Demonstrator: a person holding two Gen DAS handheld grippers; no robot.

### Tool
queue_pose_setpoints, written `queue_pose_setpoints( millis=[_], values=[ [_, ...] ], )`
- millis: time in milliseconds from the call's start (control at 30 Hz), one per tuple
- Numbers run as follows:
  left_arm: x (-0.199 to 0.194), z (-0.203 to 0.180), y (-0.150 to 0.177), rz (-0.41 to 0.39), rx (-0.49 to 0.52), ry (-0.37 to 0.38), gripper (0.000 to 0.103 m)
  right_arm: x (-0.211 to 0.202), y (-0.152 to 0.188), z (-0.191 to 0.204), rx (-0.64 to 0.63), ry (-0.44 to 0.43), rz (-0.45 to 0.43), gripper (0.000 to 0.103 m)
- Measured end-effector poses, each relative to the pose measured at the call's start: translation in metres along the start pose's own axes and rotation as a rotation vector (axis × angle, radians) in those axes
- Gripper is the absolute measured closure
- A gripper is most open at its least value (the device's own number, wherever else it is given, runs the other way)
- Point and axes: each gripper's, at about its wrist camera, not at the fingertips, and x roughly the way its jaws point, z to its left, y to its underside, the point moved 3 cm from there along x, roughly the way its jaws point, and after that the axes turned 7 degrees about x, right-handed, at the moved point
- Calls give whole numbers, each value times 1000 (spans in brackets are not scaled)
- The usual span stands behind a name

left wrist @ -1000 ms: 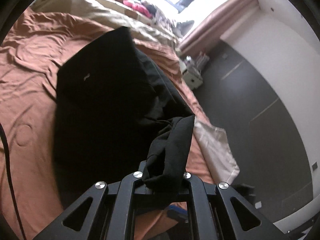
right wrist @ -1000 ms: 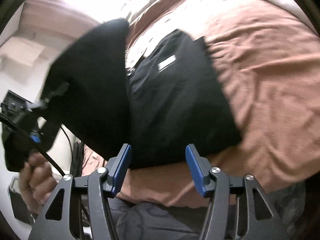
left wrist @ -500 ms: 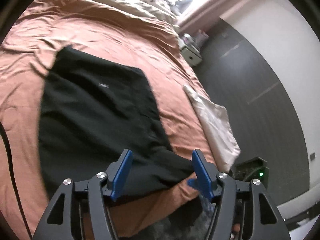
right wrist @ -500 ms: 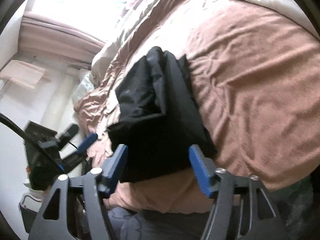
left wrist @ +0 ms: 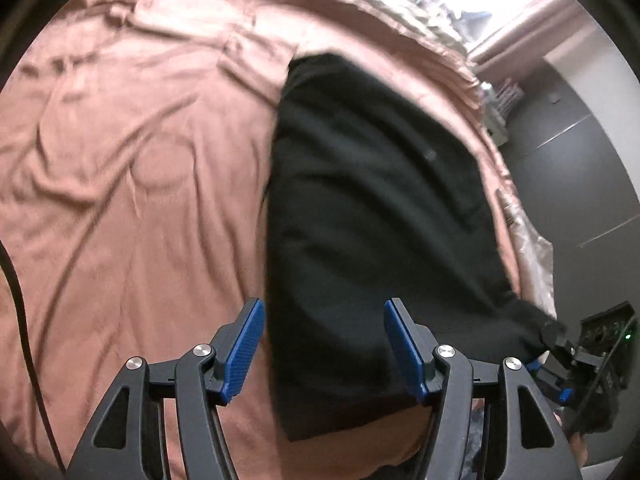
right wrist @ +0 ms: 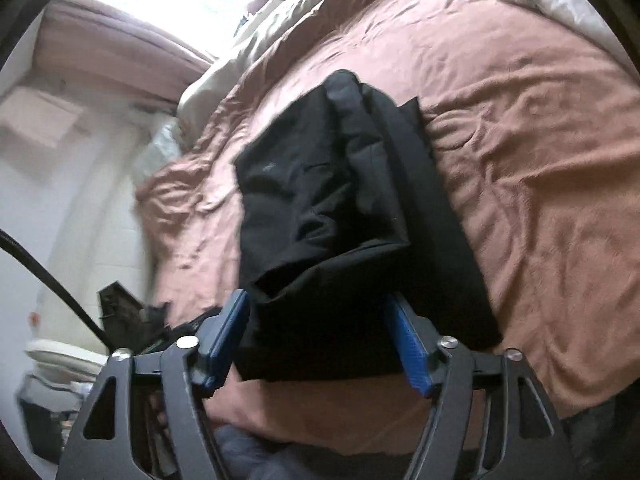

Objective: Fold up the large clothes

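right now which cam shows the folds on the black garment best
Right wrist view: the black garment shows its stacked layers and overlapping top flap on the brown bedsheet. The left wrist view shows it as one flat, blurred dark panel.

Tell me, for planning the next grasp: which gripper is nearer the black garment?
Right, it seems. The right gripper is open with the black garment's near edge reaching between its fingers; the left gripper, also open, hovers over its near left corner.
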Motion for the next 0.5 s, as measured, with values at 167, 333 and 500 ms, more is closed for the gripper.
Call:
queue_pose_setpoints(
  millis=[167,333,500],
  values=[
    [14,-7,9,36,24,23,39,1,-1,-18,23,-44,-10,99],
    [10,-29,7,33,91,21,39,-5,7,-44,78,-70,-40,101],
    [8,-48,8,30,145,11,39,-14,15,-71,136,-94,-54,101]
  ],
)
